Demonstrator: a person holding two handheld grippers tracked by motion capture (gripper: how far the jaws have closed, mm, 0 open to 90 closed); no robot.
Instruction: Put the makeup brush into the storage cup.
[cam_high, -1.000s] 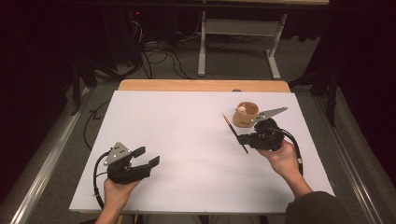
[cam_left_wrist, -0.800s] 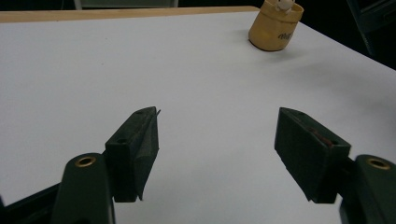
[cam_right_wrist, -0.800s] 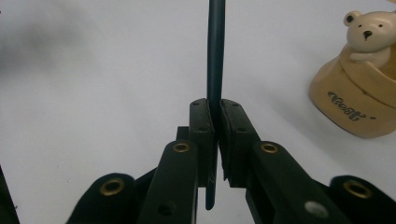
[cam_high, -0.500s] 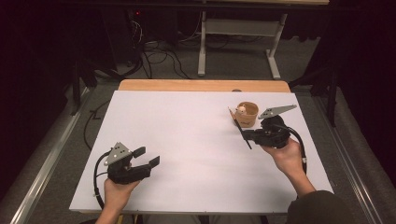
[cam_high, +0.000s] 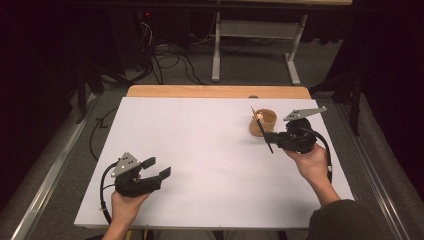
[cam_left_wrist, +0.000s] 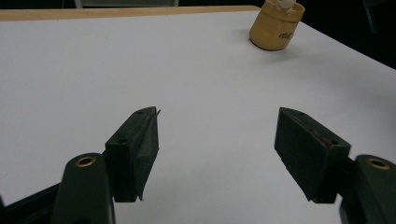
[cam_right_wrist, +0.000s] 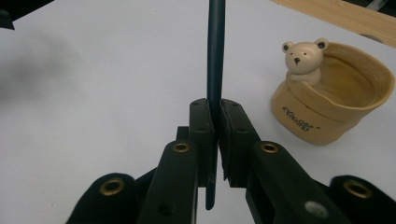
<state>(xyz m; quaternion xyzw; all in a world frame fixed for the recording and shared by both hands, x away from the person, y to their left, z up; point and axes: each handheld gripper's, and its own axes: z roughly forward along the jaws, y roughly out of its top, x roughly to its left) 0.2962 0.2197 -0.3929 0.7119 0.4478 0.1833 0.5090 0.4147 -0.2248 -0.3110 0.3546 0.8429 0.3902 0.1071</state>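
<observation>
Your left gripper (cam_high: 159, 168) is just parked low on the white table (cam_high: 200, 150), jaws spread wide with nothing between them, so it looks like it's staying out of the way. Over on the right, your right gripper (cam_high: 268, 137) is clamped on a dark pencil (cam_right_wrist: 215, 51), pinched low on the shaft so most of the length sticks out past the jaws. It's angled with its tip right by the little tan bear cup (cam_high: 263, 122), probably so you can drop it in.
</observation>
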